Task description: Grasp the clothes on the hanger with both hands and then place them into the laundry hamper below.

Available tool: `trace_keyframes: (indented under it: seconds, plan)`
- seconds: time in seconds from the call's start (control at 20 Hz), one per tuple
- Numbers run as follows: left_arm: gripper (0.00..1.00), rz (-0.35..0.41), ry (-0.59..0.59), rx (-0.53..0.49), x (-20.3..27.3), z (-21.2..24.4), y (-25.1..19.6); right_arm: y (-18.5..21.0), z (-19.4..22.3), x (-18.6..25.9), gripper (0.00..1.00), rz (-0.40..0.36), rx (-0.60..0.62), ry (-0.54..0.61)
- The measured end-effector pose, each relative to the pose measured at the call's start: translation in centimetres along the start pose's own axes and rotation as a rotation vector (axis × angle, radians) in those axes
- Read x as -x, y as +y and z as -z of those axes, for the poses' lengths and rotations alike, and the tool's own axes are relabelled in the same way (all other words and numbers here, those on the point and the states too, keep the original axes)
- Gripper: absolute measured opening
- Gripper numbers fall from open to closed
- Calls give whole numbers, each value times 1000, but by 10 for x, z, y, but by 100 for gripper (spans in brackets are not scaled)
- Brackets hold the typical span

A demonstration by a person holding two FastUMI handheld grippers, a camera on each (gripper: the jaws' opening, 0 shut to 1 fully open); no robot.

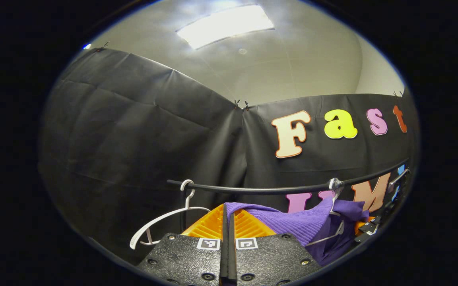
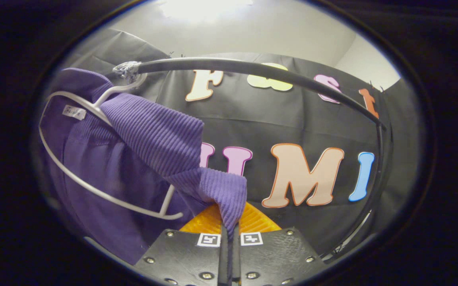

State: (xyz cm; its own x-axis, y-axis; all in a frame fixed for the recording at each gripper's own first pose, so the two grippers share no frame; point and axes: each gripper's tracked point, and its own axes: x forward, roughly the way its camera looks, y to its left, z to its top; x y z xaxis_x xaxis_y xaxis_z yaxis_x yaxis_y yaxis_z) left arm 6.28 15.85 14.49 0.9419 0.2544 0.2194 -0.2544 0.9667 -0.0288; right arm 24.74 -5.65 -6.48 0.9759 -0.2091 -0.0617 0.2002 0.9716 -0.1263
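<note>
Black cloth backs the rail (image 2: 253, 67); both grippers (image 1: 229, 222) (image 2: 229, 228) clenched on the purple top (image 2: 153, 135), half off its hanger (image 2: 94, 186); hamper drop remains

Ribbed purple knit garment (image 2: 153, 135)

My left gripper (image 1: 229, 222) pinches the sweater (image 1: 304, 222), which stretches rightward to its hanger (image 1: 334, 222) on the rail (image 1: 253, 189). A bare hanger (image 1: 161, 222) hangs left. My right gripper (image 2: 229, 222) pinches cloth below the rail.
</note>
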Motion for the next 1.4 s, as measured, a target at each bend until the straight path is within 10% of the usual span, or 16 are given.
trace_keyframes:
  seconds: [0.65,1.4]
  plan:
    - [0,32,-1,-7,-34,-3,19,7,-24,-29,4,-20,61,-77]
    - [0,81,134,10,-51,103,29,-5,-10,-41,4,-6,64,-31]
